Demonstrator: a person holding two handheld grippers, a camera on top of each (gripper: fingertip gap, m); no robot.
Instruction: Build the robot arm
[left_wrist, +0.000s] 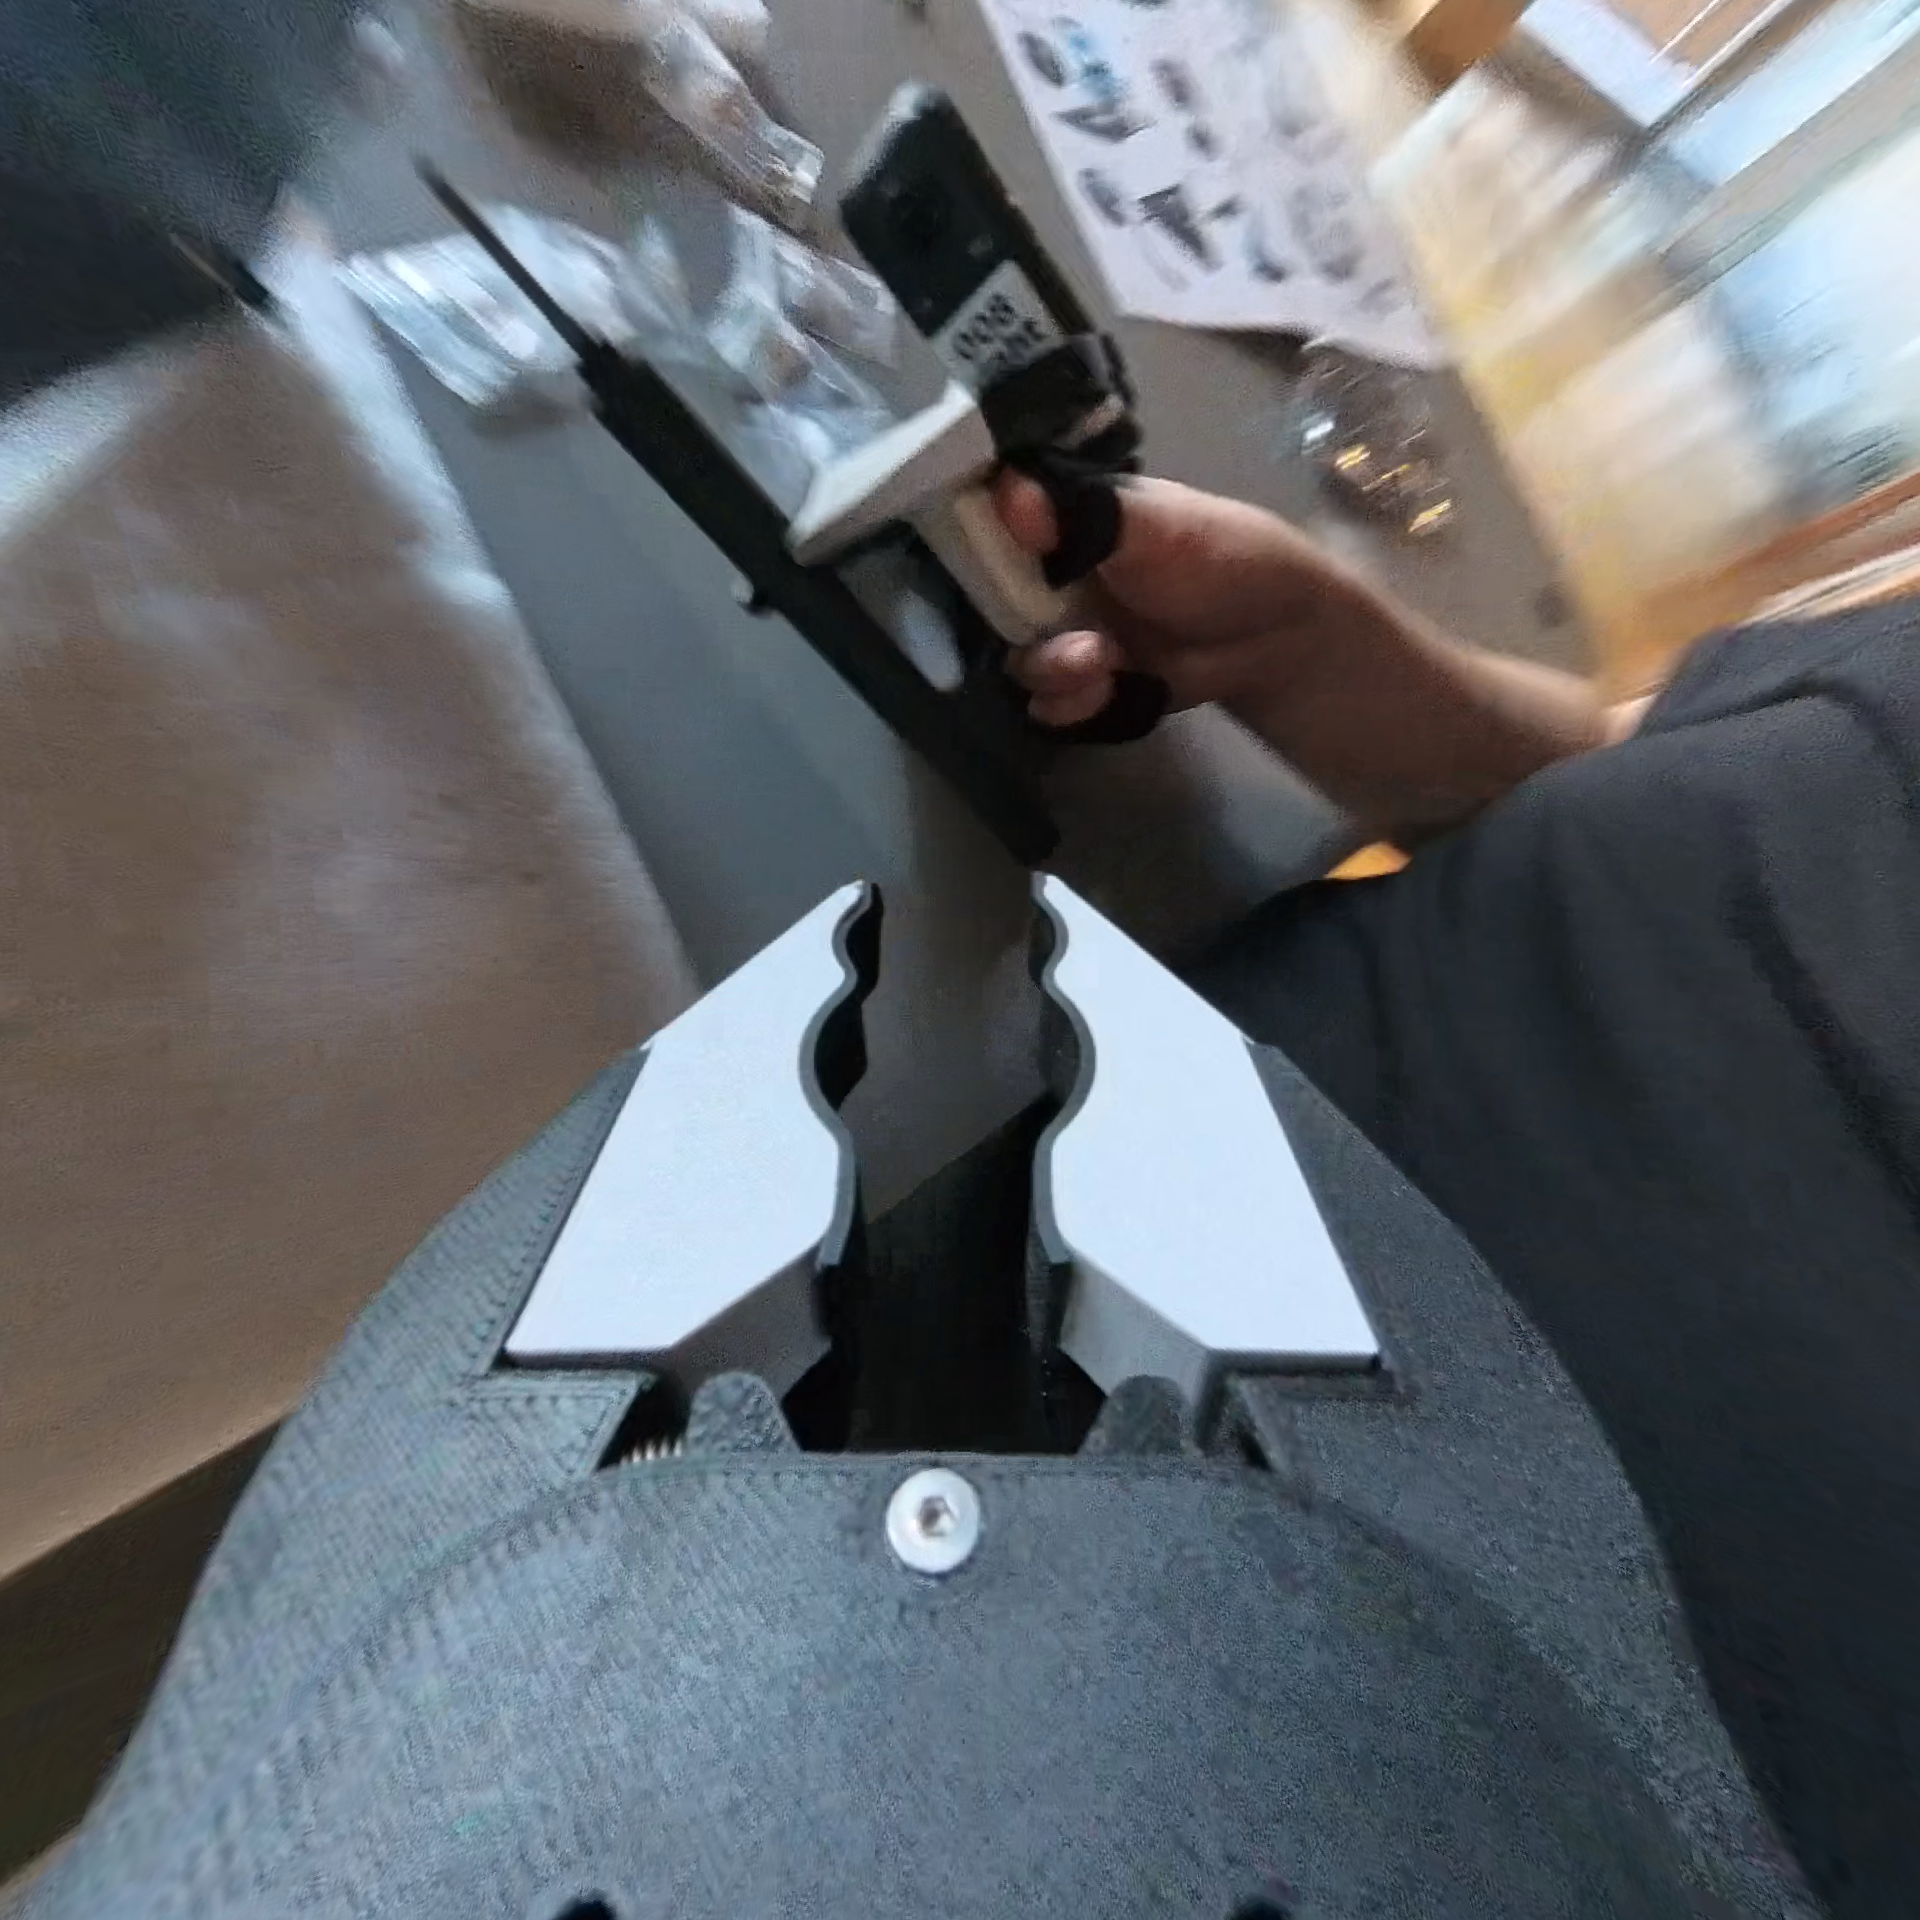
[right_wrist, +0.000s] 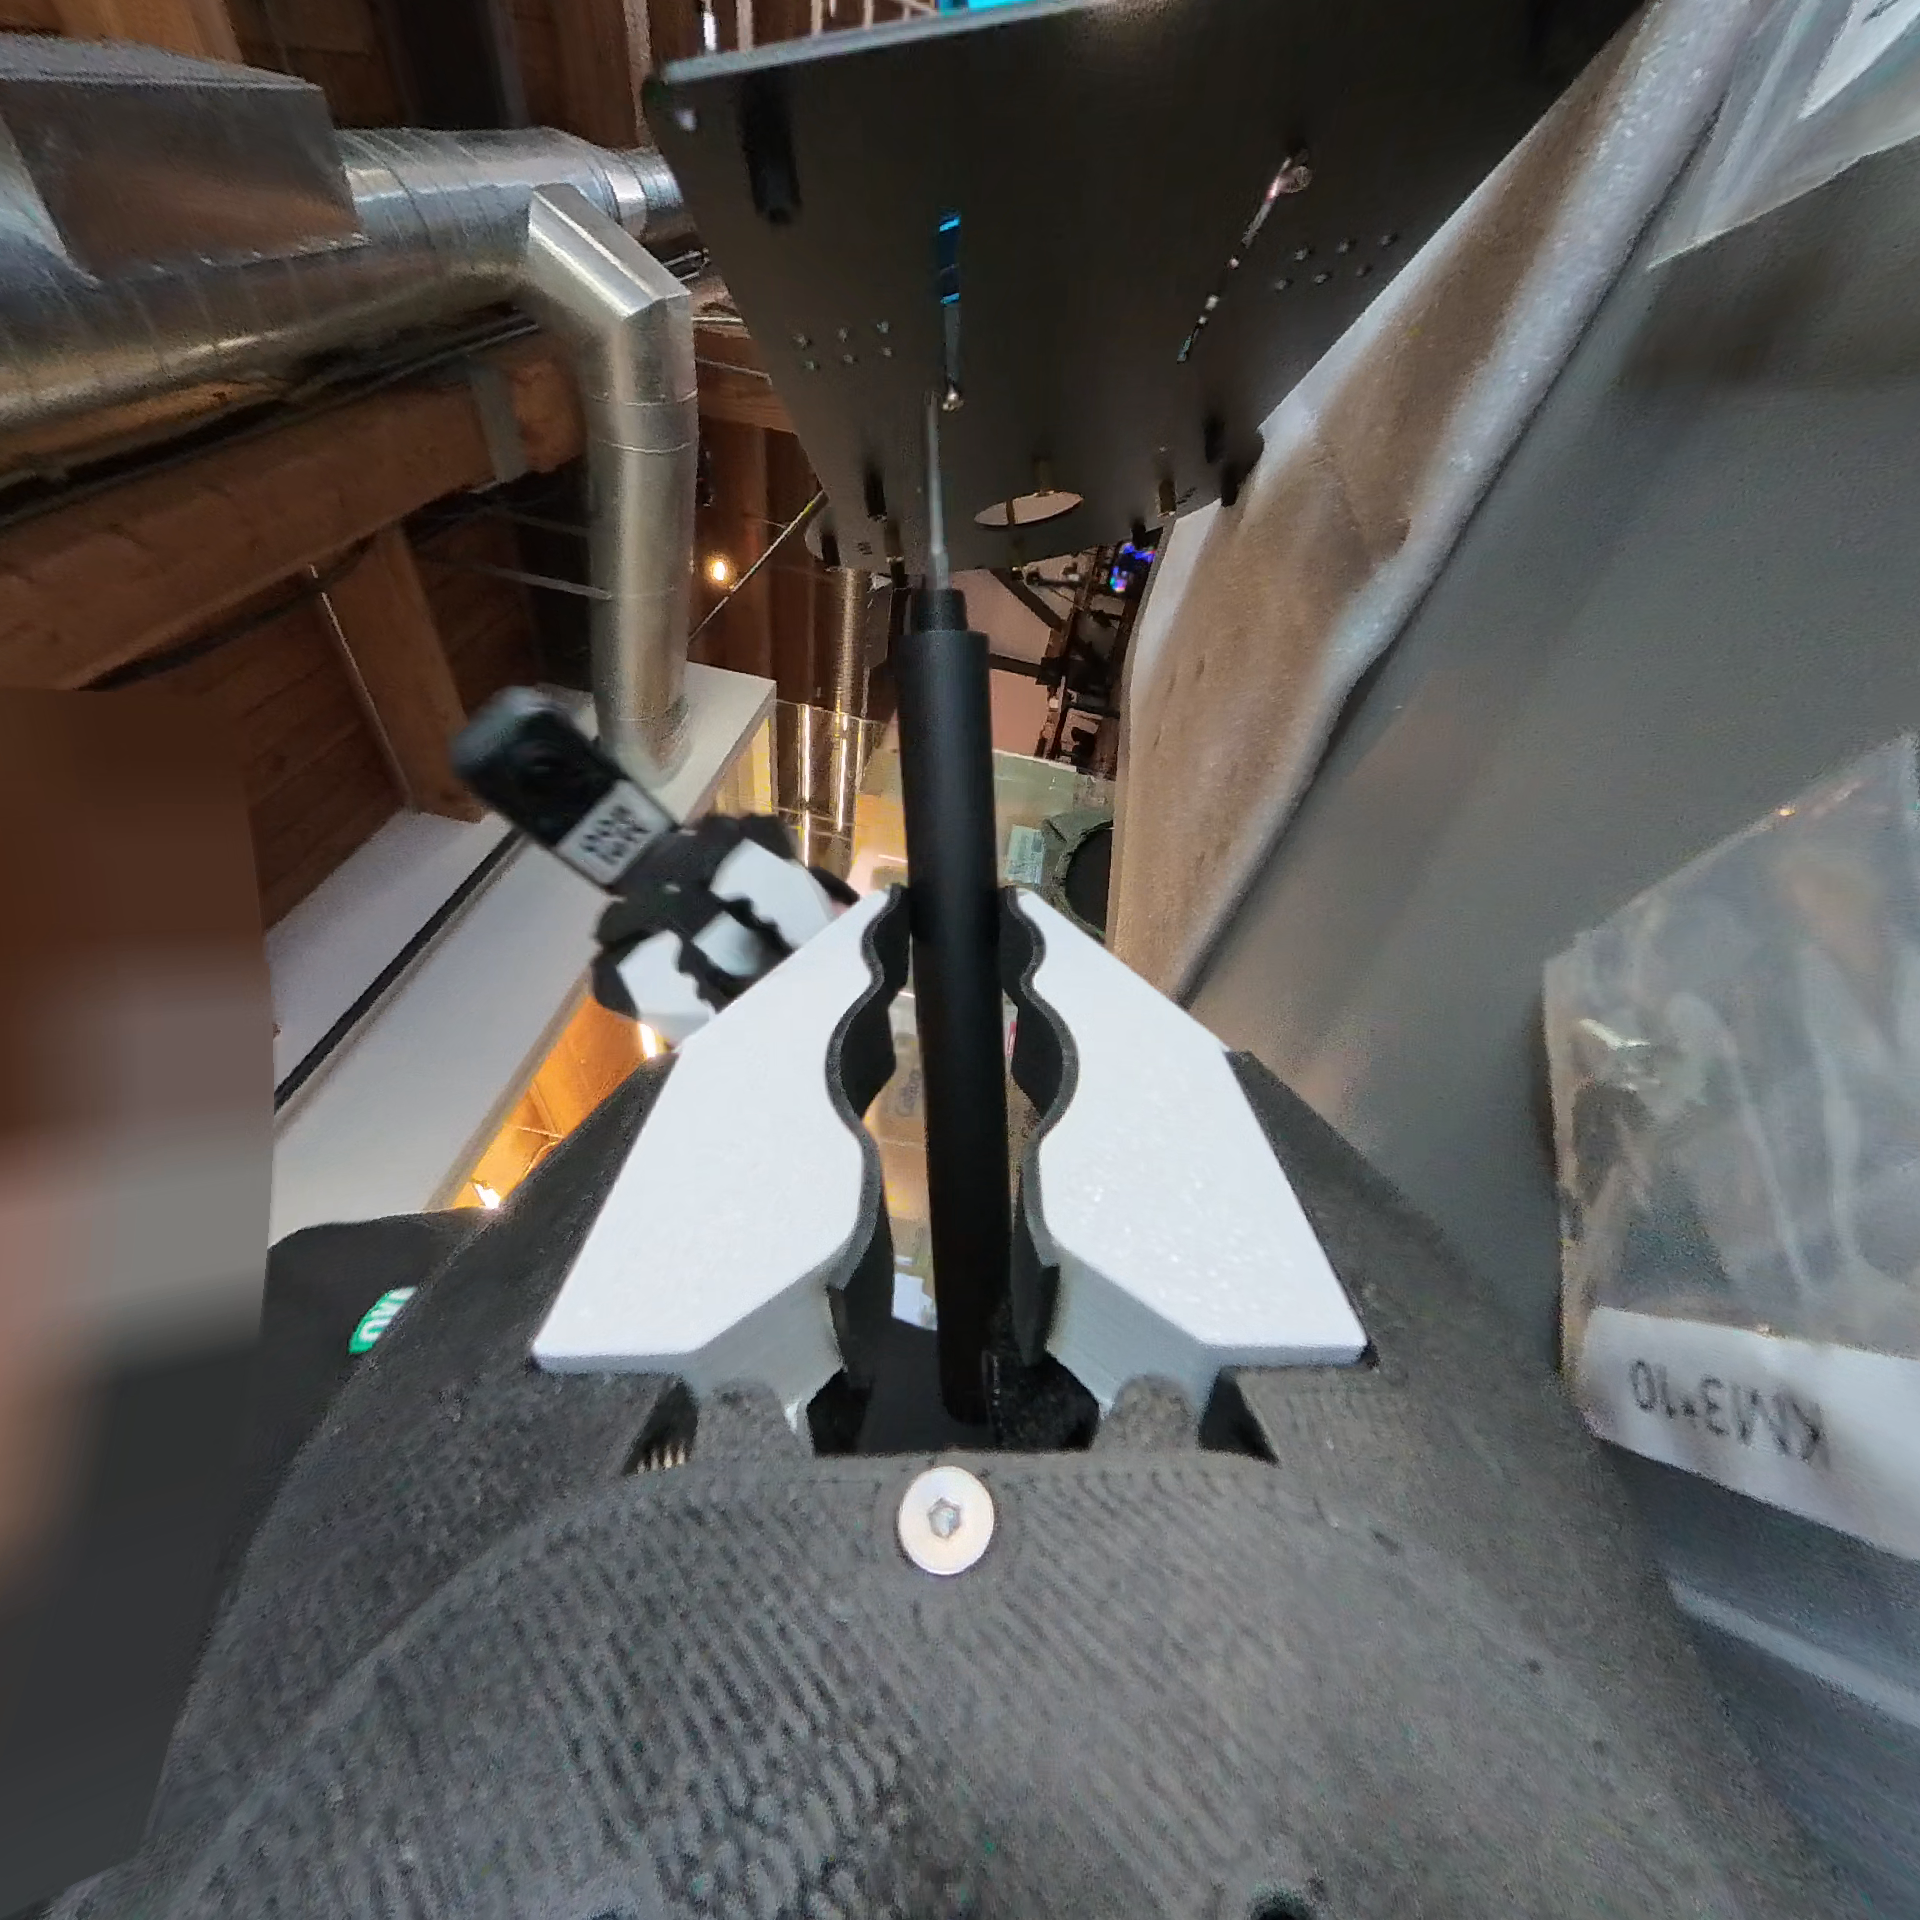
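The right gripper (right_wrist: 958, 914) clamps a slim black metal screwdriver (right_wrist: 951, 935) lengthwise between its white fingers (right_wrist: 727, 1122), the thin tip touching a dark grey perforated metal plate (right_wrist: 1091, 260). The left gripper (left_wrist: 956, 904) holds nothing, fingers slightly parted, near the person's hand (left_wrist: 1226, 634).

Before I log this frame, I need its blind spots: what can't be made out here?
- Left wrist view: clear bags and shelving are motion-blurred; contents unreadable.
- Left wrist view: the right gripper is side-on, its jaws unseen.
- Right wrist view: the screwdriver tip against the black metal plate is too small to see whether it is seated.
- Right wrist view: the parts bag is cut off by the right edge.
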